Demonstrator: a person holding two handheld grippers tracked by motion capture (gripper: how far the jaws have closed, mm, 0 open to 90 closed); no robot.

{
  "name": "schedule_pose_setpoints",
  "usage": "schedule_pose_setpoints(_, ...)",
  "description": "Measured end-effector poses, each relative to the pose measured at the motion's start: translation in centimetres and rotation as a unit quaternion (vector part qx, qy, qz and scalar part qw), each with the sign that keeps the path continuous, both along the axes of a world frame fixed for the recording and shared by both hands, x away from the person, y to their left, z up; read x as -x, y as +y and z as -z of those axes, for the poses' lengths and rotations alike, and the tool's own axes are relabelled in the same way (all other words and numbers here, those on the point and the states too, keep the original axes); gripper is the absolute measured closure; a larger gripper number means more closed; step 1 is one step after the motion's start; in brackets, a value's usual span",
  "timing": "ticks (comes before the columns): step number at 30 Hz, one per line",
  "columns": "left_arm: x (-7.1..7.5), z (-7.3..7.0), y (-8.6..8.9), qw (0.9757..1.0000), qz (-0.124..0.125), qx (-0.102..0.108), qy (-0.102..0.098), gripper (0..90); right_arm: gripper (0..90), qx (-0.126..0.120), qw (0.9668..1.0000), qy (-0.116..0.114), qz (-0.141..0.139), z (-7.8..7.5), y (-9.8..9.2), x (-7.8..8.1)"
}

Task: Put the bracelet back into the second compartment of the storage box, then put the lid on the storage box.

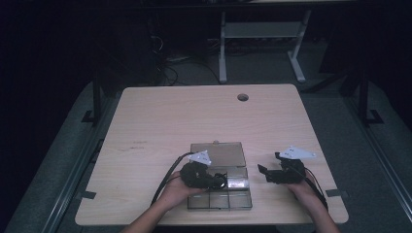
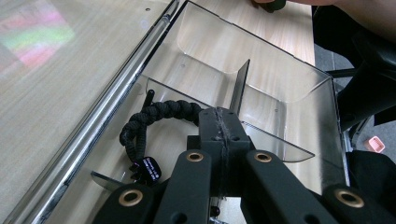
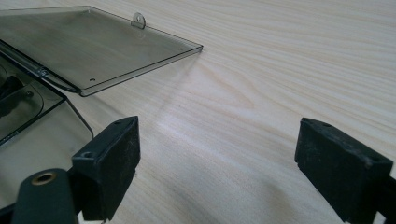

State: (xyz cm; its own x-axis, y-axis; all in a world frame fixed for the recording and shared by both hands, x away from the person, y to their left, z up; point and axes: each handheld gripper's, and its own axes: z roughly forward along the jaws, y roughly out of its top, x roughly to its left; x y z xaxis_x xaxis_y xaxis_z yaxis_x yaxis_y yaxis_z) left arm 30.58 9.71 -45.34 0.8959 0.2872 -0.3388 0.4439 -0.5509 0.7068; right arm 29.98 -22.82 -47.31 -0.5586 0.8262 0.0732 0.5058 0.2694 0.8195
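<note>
Our left gripper (image 2: 219, 122) fingers pinched on a black braided cord bracelet (image 2: 156, 116), inside the clear plastic compartment box (image 2: 299, 98), on our pale wooden bench (image 2: 56, 93)

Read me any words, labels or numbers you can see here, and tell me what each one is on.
Small black tag on the braided black cord in the clear box: white lettering in two lines, too small to read.
No other lettering can be seen on the box, its lid or the table.
</note>
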Motion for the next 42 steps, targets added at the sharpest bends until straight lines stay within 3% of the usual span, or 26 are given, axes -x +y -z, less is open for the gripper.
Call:
schedule_pose_setpoints(7, 0.1, -0.9, 0.6, 0.9998, 0.003, 0.019, 0.001, 89.9, 13.7, -0.004, 1.0, 0.001, 0.002, 0.0, 0.0, 0.0)
schedule_pose_setpoints(16, 0.0, -2.2, 2.1, 0.9995, -0.017, 0.022, -0.014, 87.0, 14.0, -0.004, 0.9999, 0.009, 0.006, -0.1, -0.1, 0.0)
schedule_pose_setpoints(21, -0.3, -2.6, 3.1, 0.9987, -0.038, 0.024, -0.024, 78.7, 13.9, -0.004, 0.9999, 0.012, -0.003, -0.2, 0.0, -0.1)
schedule_pose_setpoints(28, -0.7, -3.1, 4.5, 0.9972, -0.067, 0.017, -0.027, 57.1, 13.8, -0.012, 0.9997, 0.017, -0.015, -1.2, 0.6, -0.1)
schedule_pose_setpoints(36, -1.6, -3.7, 6.1, 0.9947, -0.102, 0.015, -0.01, 38.5, 13.8, -0.036, 0.9979, 0.046, -0.027, -2.7, 1.2, -0.5)
schedule_pose_setpoints(42, -2.1, -4.0, 7.1, 0.9925, -0.121, 0.007, -0.016, 31.4, 13.8, -0.05, 0.9958, 0.061, -0.046, -3.8, 1.8, -1.2)
